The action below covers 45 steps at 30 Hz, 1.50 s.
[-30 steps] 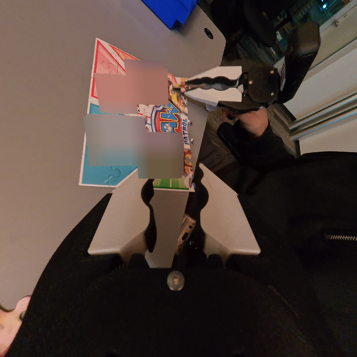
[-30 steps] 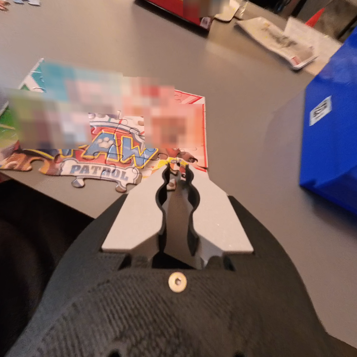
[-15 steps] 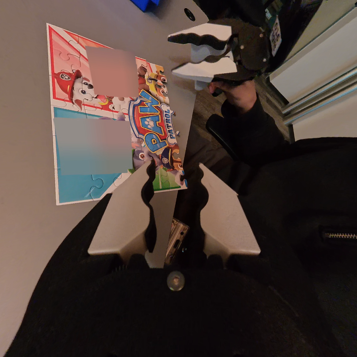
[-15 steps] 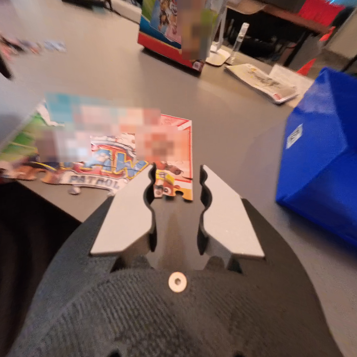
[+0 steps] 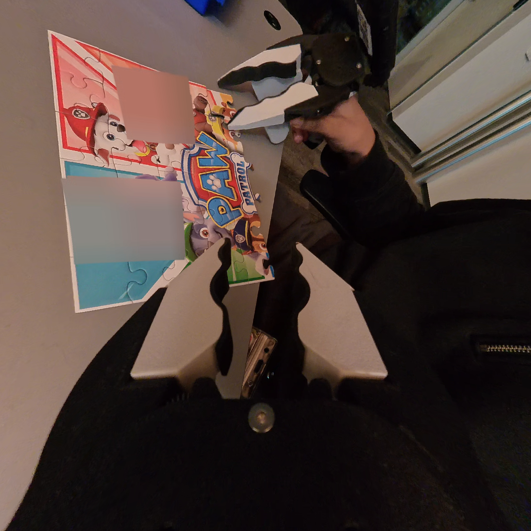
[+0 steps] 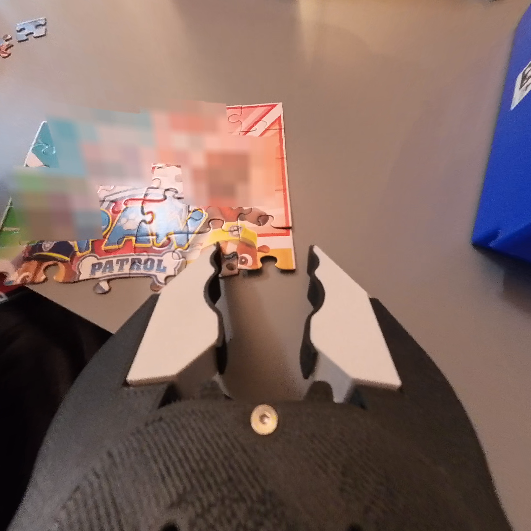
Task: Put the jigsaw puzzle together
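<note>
A colourful jigsaw puzzle (image 5: 138, 161) lies flat on the grey table (image 5: 28, 344), near its edge. My left gripper (image 5: 261, 250) is open and empty, above the puzzle's green corner and the table edge. My right gripper (image 6: 264, 253) is open and empty, low over the table just in front of the puzzle (image 6: 258, 172). An orange and yellow edge piece (image 6: 258, 253) lies at the puzzle's near right corner, just beyond the gap between my right fingers and not pressed by either. The right gripper also shows in the left wrist view (image 5: 227, 105), held by a hand at the puzzle's far corner.
A blue box (image 6: 511, 172) stands on the table to the right of the puzzle. Loose puzzle pieces (image 6: 31, 28) lie at the far left. A person in dark clothes (image 5: 431, 287) sits at the table edge. A small metallic device (image 5: 258, 359) shows below the edge.
My right jaws went from nearly shut at the puzzle's edge to wide open and drew back a little. The orange and yellow piece stays lying at the corner. The left gripper stayed open.
</note>
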Each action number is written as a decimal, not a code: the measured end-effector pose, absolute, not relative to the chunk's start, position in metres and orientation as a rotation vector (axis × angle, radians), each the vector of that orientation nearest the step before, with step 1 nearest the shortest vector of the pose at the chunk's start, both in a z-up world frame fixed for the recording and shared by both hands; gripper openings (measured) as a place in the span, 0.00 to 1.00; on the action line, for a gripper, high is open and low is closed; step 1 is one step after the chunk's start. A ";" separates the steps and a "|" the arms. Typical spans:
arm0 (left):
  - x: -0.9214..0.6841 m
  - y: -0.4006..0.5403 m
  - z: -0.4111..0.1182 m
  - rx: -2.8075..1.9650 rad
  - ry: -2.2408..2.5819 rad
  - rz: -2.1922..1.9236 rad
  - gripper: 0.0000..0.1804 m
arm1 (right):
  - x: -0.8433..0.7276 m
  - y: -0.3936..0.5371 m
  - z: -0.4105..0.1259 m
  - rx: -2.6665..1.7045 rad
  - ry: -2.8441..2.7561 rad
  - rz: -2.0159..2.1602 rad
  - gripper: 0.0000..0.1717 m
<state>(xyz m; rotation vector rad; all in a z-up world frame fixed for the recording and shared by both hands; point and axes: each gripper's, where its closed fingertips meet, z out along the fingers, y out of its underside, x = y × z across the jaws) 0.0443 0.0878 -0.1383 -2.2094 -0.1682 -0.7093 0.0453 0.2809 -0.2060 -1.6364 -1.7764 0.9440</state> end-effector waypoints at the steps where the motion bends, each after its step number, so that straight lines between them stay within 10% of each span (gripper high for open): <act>1: 0.044 0.088 -0.138 -2.208 -0.169 -0.709 0.22 | 0.046 0.281 -0.206 -1.653 -1.788 0.946 0.33; 20: 0.041 0.086 -0.133 -2.188 -0.175 -0.706 0.22 | 0.059 0.278 -0.162 -1.698 -1.741 1.402 0.12; 31: 0.044 0.088 -0.135 -2.197 -0.165 -0.709 0.22 | 0.048 0.274 -0.201 -1.679 -1.845 1.063 0.42; 45: 0.062 0.112 -0.152 -2.202 -0.170 -0.682 0.24 | 0.071 0.303 -0.210 -1.700 -1.887 0.730 0.22</act>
